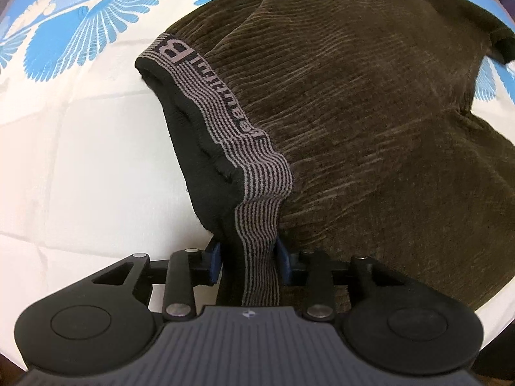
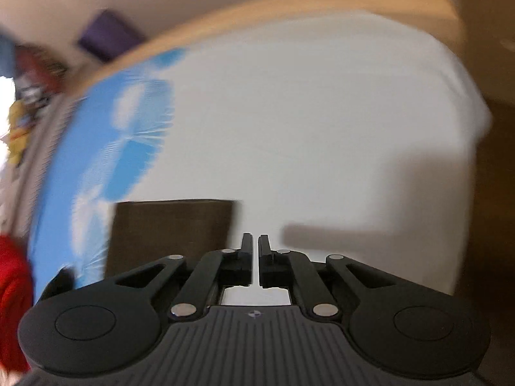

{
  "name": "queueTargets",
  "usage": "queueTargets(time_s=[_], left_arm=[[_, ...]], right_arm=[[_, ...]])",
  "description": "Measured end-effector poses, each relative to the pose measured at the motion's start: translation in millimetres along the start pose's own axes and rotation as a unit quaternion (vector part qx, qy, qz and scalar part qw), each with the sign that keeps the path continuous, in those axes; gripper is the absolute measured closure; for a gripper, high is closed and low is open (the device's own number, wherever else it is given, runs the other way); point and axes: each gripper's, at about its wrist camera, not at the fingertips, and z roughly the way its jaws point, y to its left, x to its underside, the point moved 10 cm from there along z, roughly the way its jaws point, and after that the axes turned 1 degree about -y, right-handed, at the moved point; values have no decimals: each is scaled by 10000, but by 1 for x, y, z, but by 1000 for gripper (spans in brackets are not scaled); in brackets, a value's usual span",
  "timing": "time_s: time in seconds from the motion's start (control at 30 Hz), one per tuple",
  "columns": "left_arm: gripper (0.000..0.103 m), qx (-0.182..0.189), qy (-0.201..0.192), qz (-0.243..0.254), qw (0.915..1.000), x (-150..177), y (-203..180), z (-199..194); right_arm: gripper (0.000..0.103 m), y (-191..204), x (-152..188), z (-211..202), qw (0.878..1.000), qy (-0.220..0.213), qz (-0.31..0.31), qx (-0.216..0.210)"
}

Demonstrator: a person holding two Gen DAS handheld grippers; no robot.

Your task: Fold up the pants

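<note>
Dark brown corduroy pants (image 1: 370,103) lie bunched on a white and blue bed sheet (image 1: 80,148). Their striped grey elastic waistband (image 1: 257,199) runs down between my left gripper's blue pads (image 1: 215,259). My left gripper (image 1: 249,257) is shut on the waistband at its near end. In the blurred right wrist view, my right gripper (image 2: 255,247) is shut and empty above the white sheet (image 2: 322,148). A flat brown part of the pants (image 2: 170,234) lies just to its left, apart from the fingers.
The sheet has a blue feather print at the far side (image 1: 96,9). In the right wrist view a wooden bed edge (image 2: 289,6), a purple object (image 2: 107,35), clutter at left (image 2: 29,74) and something red (image 2: 13,305) show.
</note>
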Motion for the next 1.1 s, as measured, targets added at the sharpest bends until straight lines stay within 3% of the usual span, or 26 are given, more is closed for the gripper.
queueTargets(time_s=[0.1,0.23,0.5,0.53,0.57,0.6,0.67,0.73,0.8,0.83,0.87,0.93,1.0,1.1], left_arm=[[63,11,-50,80,10000,2,-2,-3],[63,186,-37,-70,9998,5,3,-3],[58,290,92,130,9995,6,3,8],[59,280,103,143,9995,5,2,9],[60,269,106,162,9994,4,2,9],[63,244,108,203,9994,3,1,9],[65,196,118,265,9994,1,-1,8],[67,279,108,292,9991,0,-5,8],[68,361,89,342,9987,1,-9,6],[68,303,69,407,9987,2,-8,5],[68,195,61,480,9986,3,-8,5],[68,73,62,500,9987,6,-5,3],[69,107,61,457,9989,9,-4,0],[68,130,20,434,9990,12,-3,-5]], right_arm=[[72,6,2,9,9999,62,-128,-48],[72,14,6,25,9997,127,-207,-22],[72,32,19,64,9951,297,-774,537],[73,35,19,66,9940,300,-859,606],[90,38,19,67,9931,301,-927,648],[95,41,18,66,9931,291,-948,633],[97,50,10,53,9946,-4,-849,589],[98,56,-7,20,9928,-680,-668,730],[98,39,-14,-12,9806,-1096,-554,1529],[98,20,-8,-19,9742,-1003,-474,1968],[98,-3,4,-16,9698,-619,-350,2334],[97,-31,26,-1,9764,208,-23,2151],[96,-48,23,-7,9792,171,251,2004],[91,-48,28,-11,9811,242,-61,1920]])
